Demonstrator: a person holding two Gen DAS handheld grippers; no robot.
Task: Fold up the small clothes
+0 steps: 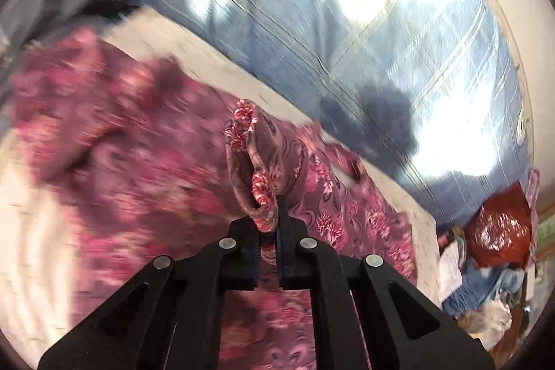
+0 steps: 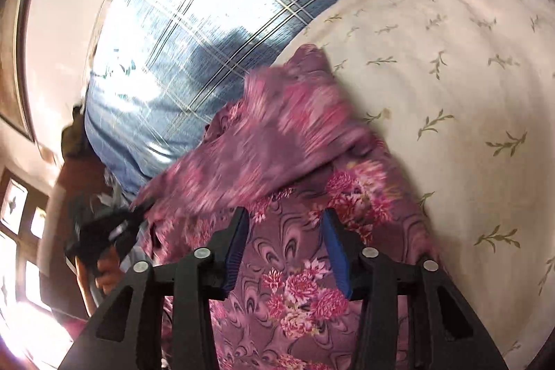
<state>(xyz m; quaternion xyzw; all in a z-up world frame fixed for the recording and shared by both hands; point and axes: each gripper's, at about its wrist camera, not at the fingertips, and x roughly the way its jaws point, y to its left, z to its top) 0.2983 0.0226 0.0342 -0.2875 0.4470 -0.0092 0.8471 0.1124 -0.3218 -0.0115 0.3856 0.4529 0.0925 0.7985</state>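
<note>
The left tongs (image 1: 269,224) are clamped on a bunched fold of the mauve garment with pink and red flower print (image 1: 145,141); the pinched edge stands up in a narrow ridge straight ahead of the fingertips, its length running along the line the tongs point. The rest of the garment lies spread on the cream bedsheet with small green sprigs (image 2: 451,65), trailing away to the left in the left wrist view, where it is blurred.

In the right wrist view the right tongs (image 2: 286,231) stand apart, their blue-padded fingers (image 2: 334,252) hovering just above the flowered cloth (image 2: 295,273) without pressing on it. Nothing is gripped between them. A loose flap of the garment lies folded over itself ahead of these tongs, its upper corner pointing away toward the blue plaid quilt with pale stripes (image 2: 180,23), so the garment's long axis runs roughly from the near edge of the view up toward that quilt. The quilt borders the sheet along a diagonal line.

At the left of that view a hand (image 2: 104,269) holds the other black tool, next to the garment's edge. A red crinkled bag (image 1: 499,231) sits well apart, beyond the bed.
</note>
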